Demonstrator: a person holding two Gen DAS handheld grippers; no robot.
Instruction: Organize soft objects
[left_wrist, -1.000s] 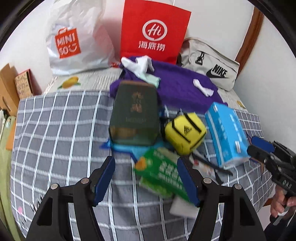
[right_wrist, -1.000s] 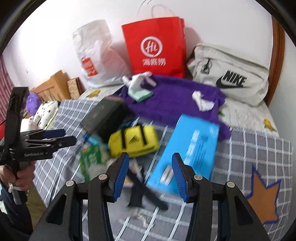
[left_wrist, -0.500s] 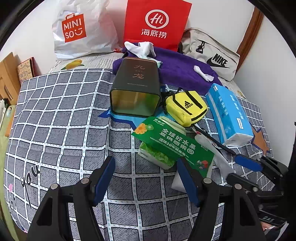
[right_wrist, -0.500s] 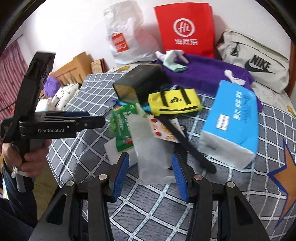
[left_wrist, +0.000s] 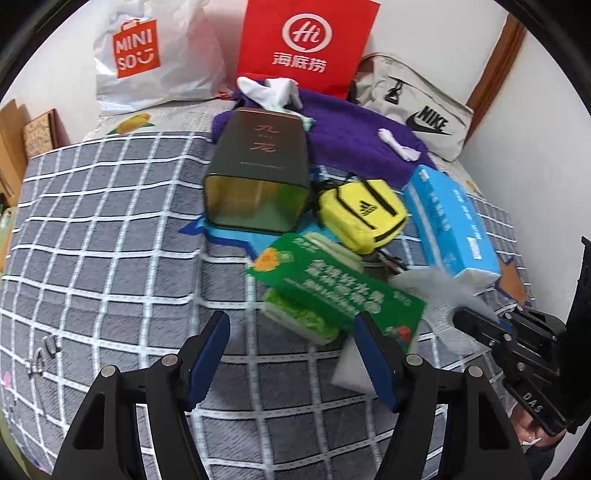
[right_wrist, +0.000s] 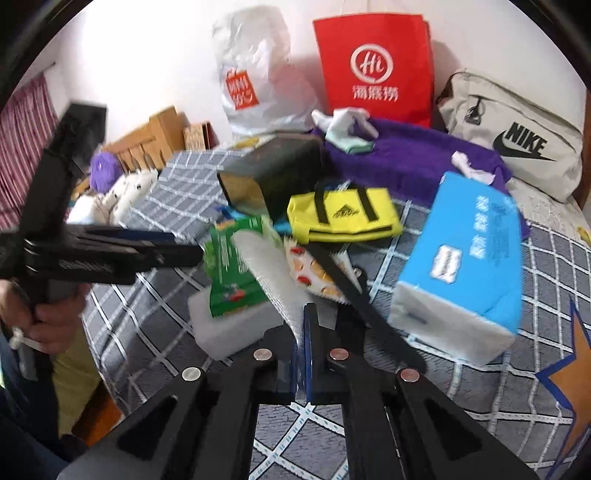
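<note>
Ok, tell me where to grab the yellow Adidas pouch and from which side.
Take the yellow pouch across its short width, probably from above, fingers clear of the two black straps. It lies flat, logo up, and looks soft enough to pinch. The dark tin crowds one end and the blue tissue pack the other, so a sideways approach looks cramped. The left gripper is open.

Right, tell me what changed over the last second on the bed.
The right tool went from open to shut on the white foam sheet, which it pinches at the near edge. The left tool stayed open, hanging over the green packet. The dark tin, yellow pouch and blue tissue pack lie where they were.
</note>
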